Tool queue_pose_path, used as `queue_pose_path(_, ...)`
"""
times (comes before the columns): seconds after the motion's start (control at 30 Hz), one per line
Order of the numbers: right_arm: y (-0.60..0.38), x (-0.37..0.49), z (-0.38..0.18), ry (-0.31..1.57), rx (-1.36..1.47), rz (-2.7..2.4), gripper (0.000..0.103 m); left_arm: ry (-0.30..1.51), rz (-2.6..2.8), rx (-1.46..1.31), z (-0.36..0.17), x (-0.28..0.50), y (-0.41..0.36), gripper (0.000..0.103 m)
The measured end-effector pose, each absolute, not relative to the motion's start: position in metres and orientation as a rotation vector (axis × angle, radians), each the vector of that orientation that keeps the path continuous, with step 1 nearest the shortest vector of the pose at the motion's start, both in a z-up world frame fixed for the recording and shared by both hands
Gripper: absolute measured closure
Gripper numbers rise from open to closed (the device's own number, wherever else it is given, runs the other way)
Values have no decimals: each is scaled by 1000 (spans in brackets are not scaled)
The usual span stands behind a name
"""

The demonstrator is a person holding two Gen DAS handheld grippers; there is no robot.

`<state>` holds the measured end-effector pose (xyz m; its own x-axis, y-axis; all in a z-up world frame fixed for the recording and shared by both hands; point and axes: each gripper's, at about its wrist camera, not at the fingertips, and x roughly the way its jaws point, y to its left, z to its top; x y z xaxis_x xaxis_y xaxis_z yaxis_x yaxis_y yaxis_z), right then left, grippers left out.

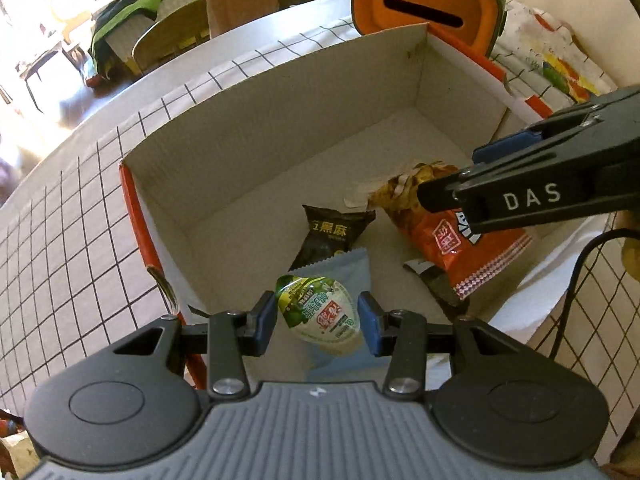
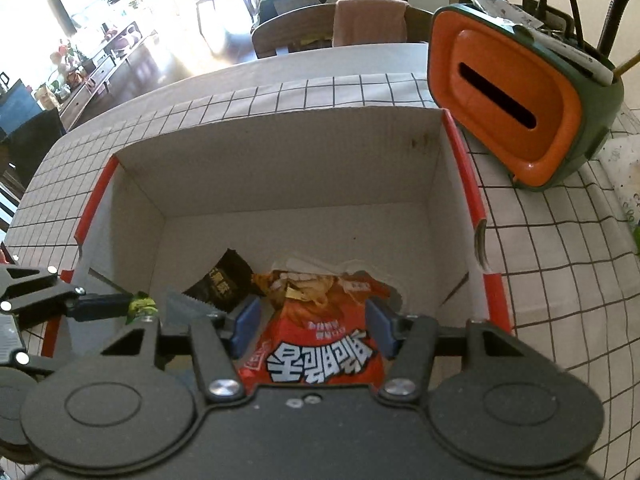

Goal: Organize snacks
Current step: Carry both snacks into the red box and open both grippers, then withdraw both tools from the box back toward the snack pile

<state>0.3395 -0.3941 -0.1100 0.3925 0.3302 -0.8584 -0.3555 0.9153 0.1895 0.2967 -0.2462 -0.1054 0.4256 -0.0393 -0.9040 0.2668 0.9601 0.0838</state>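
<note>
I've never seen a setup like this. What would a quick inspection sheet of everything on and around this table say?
Surface: table under a white cloth with black grid lines.
Job's things: cardboard box holding a red chip bag, a black snack pack and a pale blue packet; a green-and-white pouch sits between the left jaws.
Clutter: orange tissue holder behind the box; a colourful printed bag beside it.
Grippers: left gripper open around the pouch; right gripper open over the chip bag.
Cables: black cable at the right edge.
Surroundings: chairs behind the table, sunlit room beyond.
</note>
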Motion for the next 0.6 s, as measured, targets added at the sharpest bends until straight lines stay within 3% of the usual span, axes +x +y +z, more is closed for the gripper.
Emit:
queue_pose_path(0.2,-396,339,-109,1081,-21,439,45,1098,-189,232,-101,293,-247,58)
queue_pose_path(0.3,-398,337,-106,1076,-15,435,44,1085,-190,224,-98,292,-245,49)
queue_pose_path(0.5,-400,330,-98,1056,-1,433,42,1046,-193,204,-88,282,-240,46)
queue_pose_path(0.6,-399,324,-91,1042,4,433,41,1015,-186,196,-80,274,-233,39)
